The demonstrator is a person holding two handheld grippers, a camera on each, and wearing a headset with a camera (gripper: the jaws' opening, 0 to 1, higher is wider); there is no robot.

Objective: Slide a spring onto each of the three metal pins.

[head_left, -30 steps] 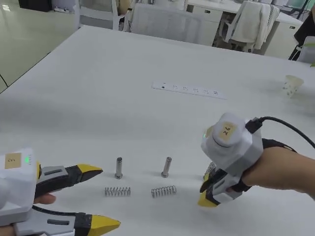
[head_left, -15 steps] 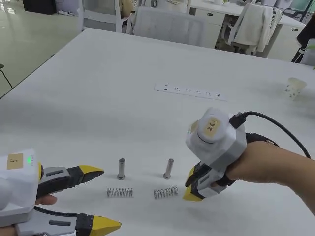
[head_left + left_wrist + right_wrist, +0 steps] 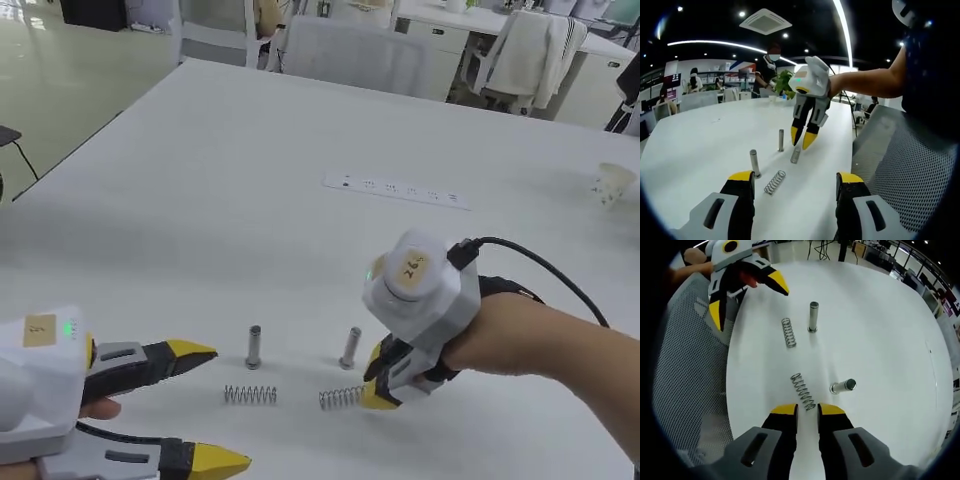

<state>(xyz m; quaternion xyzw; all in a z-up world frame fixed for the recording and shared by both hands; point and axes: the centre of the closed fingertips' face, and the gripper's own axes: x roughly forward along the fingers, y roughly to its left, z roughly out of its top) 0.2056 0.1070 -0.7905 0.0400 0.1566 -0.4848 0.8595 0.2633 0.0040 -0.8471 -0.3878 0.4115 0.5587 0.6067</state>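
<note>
Left tool (image 3: 228, 406) nearest, jaws wide apart, empty. Beyond, first spring (image 3: 250, 395) and second spring (image 3: 342, 397) lie flat on the desk (image 3: 230, 200) beside bare upright first pin (image 3: 254, 346) and second pin (image 3: 350, 347): neither threaded. Right gripper view puts the second spring's end between the right tool's (image 3: 809, 410) slightly parted jaws; head view hides this.

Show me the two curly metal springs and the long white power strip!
Left curly metal spring (image 3: 250, 395), head view, middle of its coils.
Right curly metal spring (image 3: 338, 398), head view, middle of its coils.
Long white power strip (image 3: 397, 189), head view, centre of its top face.
</note>
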